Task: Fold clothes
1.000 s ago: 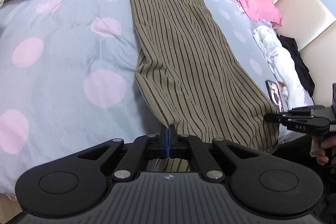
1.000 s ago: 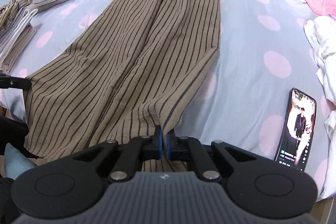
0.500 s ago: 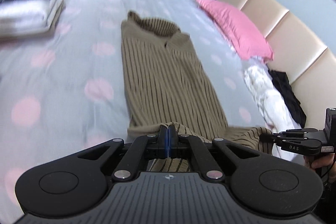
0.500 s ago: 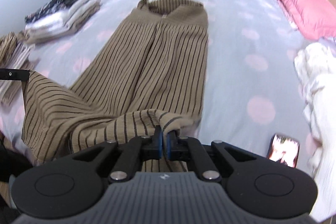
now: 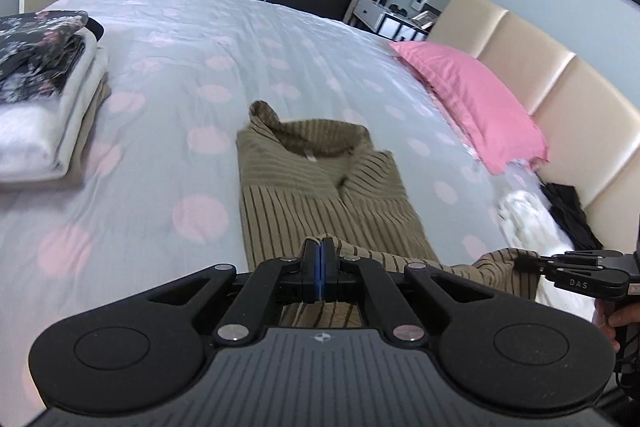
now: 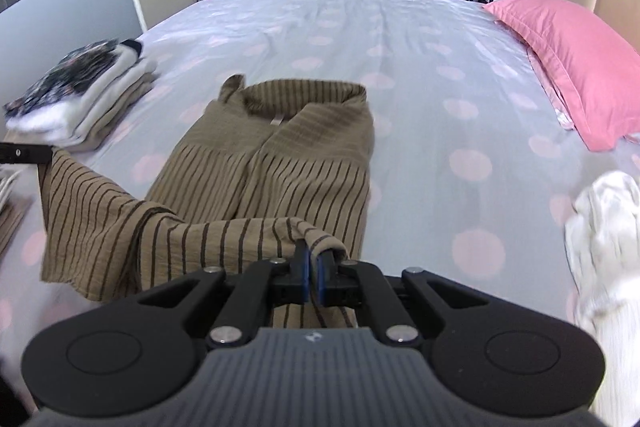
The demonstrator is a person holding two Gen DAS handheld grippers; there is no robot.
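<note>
We see both sets of fingers pressed together: left gripper (image 5: 320,269) and right gripper (image 6: 311,277) each pinch a hem corner of the striped trousers (image 6: 280,163), raised above the bed (image 6: 420,39).

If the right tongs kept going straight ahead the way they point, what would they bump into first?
Probably the striped trousers they already grip: the right tongs point along the legs toward the waistband, which lies flat on the bed. Depth is hard to judge.
</note>
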